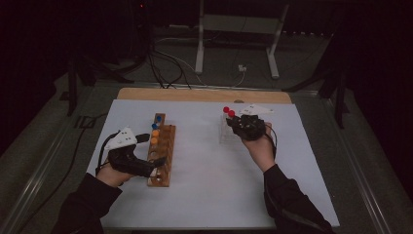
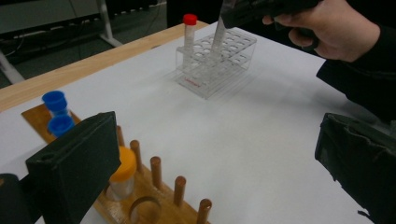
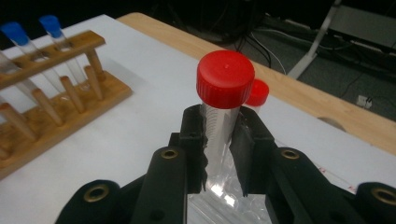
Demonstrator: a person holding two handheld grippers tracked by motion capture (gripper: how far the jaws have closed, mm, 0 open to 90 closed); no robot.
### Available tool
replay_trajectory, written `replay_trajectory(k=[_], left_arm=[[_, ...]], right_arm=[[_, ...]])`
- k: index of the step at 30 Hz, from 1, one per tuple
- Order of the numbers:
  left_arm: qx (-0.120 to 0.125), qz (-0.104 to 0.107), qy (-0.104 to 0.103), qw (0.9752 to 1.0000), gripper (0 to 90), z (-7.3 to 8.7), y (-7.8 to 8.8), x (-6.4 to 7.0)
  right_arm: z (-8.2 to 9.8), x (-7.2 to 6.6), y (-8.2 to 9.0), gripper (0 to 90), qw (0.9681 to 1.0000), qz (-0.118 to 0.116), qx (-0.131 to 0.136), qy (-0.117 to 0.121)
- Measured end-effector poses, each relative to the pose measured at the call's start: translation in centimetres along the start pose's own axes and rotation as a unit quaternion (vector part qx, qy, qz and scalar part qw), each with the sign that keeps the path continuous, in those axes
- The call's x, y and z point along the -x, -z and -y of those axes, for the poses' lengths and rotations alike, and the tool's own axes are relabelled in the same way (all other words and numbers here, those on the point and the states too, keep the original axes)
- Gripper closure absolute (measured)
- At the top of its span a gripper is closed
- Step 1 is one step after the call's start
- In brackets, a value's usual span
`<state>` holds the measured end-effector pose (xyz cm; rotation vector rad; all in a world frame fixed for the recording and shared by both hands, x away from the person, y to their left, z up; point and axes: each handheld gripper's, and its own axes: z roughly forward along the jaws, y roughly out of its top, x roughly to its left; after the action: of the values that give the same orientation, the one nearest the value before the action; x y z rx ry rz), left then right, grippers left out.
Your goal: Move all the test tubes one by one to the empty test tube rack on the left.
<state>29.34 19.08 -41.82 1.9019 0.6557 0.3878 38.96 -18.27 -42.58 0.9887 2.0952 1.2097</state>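
My right gripper [image 3: 222, 135] is shut on a clear tube with a red cap [image 3: 225, 79], holding it upright just below the cap. In the high view this right gripper [image 1: 234, 121] stands over the clear plastic rack [image 1: 224, 132], with the held tube's cap [image 1: 231, 113] at its far side. A second red-capped tube [image 2: 189, 19] stands in that rack [image 2: 219, 65]. My left gripper [image 1: 148, 155] hovers at the wooden rack [image 1: 163, 161]. In its own view its jaws [image 2: 217, 163] stand wide open with nothing between them. The wooden rack carries blue-capped tubes [image 2: 55, 100] and an orange-capped one [image 2: 123, 163].
A white sheet [image 1: 204, 195] covers the table, with a bare wooden strip [image 1: 204, 94] along the far edge. Behind the table are floor cables [image 1: 165, 68] and the legs of a metal stand [image 1: 199, 48]. Wooden pegs [image 2: 156, 170] stick up along the rack.
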Motion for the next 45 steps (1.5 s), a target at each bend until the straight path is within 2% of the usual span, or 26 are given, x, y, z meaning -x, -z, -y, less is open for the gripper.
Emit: replay_trajectory(k=[6, 11, 12, 14, 15, 24, 25, 28, 30, 32, 36, 42, 45], left_arm=[[0.001, 0.007, -0.005, 1.0, 0.9, -0.6, -0.3, 0.3], [0.001, 0.014, -0.008, 0.9999, 0.9, -1.1, -0.7, 0.6], [-0.001, 0.012, -0.012, 0.9999, 0.9, -1.3, -0.8, 0.7], [-0.003, 0.016, -0.015, 0.9997, 0.9, -1.5, -1.0, 0.9], [-0.005, 0.016, -0.018, 0.9997, 0.9, -1.7, -1.1, 1.0], [-0.009, 0.028, -0.025, 0.9992, 0.9, -2.7, -2.3, 2.0], [-0.009, 0.034, -0.026, 0.999, 0.9, -2.8, -2.5, 2.1], [-0.011, 0.041, -0.03, 0.9986, 1.0, -3.2, -3.1, 2.5], [-0.014, 0.043, -0.034, 0.9984, 1.0, -3.4, -3.6, 2.8], [-0.015, 0.043, -0.036, 0.9983, 1.3, -3.6, -4.1, 3.1], [-0.019, 0.056, -0.041, 0.9974, 1.8, -3.9, -5.3, 4.0], [-0.021, 0.07, -0.049, 0.9961, 8.3, -4.2, -6.4, 5.0], [-0.022, 0.075, -0.053, 0.9955, 16.6, -4.2, -7.0, 5.5]], right_arm=[[-0.8, -0.5, 1.8, 75.3, 0.9998, -0.011, 0.012, 0.013], [-0.7, -1.3, 2.8, 75.3, 0.9994, -0.026, 0.013, 0.02], [-0.4, -1.8, 3.1, 75.3, 0.999, -0.035, 0.01, 0.026], [-0.3, -2.0, 3.2, 75.2, 0.9989, -0.036, 0.009, 0.028], [0.0, -2.4, 3.5, 75.2, 0.9986, -0.045, 0.007, 0.028], [2.1, -4.6, 4.2, 75.3, 0.9963, -0.08, -0.007, 0.033], [2.1, -4.6, 4.2, 75.3, 0.9963, -0.08, -0.007, 0.033], [3.1, -5.6, 4.3, 75.2, 0.9947, -0.095, -0.013, 0.035], [3.2, -5.7, 4.3, 75.2, 0.9944, -0.098, -0.014, 0.036], [3.6, -6.5, 4.4, 75.2, 0.9931, -0.109, -0.018, 0.04], [4.0, -7.2, 4.4, 75.3, 0.992, -0.116, -0.02, 0.047], [4.4, -8.2, 4.2, 75.2, 0.9898, -0.13, -0.025, 0.054], [4.4, -8.5, 4.2, 75.3, 0.989, -0.134, -0.027, 0.058]])
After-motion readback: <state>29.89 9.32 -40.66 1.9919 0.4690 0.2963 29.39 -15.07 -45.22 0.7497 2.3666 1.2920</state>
